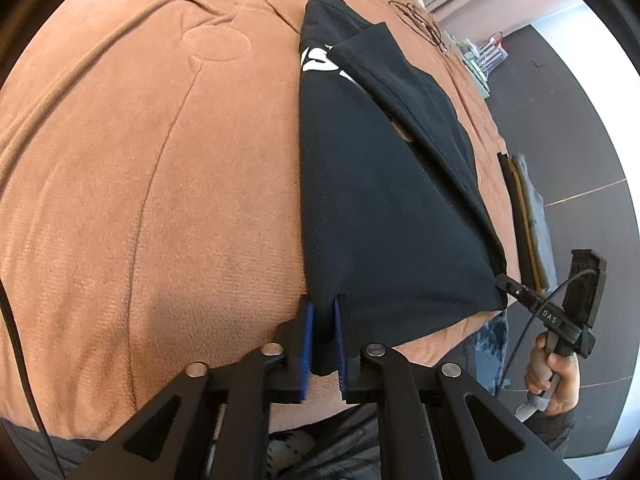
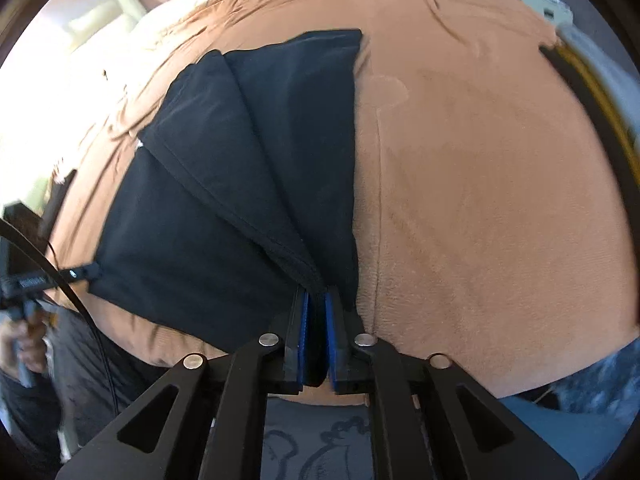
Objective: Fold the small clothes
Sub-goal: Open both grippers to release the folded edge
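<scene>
A black t-shirt [image 1: 380, 200] with white lettering lies folded lengthwise on a brown blanket [image 1: 160, 200]. My left gripper [image 1: 323, 312] is shut on the near left corner of its hem. My right gripper [image 2: 316, 300] is shut on the near right corner, where a folded edge bunches between the blue pads [image 2: 330, 320]. The near edge is stretched between both grippers, slightly raised. The shirt [image 2: 240, 184] runs away from me in the right wrist view. The right gripper also shows in the left wrist view [image 1: 502, 280], and the left gripper in the right wrist view [image 2: 94, 270].
The blanket [image 2: 480, 200] covers a bed. A stack of folded clothes [image 1: 528, 216] lies at the bed's right edge. A black cable [image 1: 420, 20] lies on the far corner. Dark floor [image 1: 580, 140] is beyond the bed on the right.
</scene>
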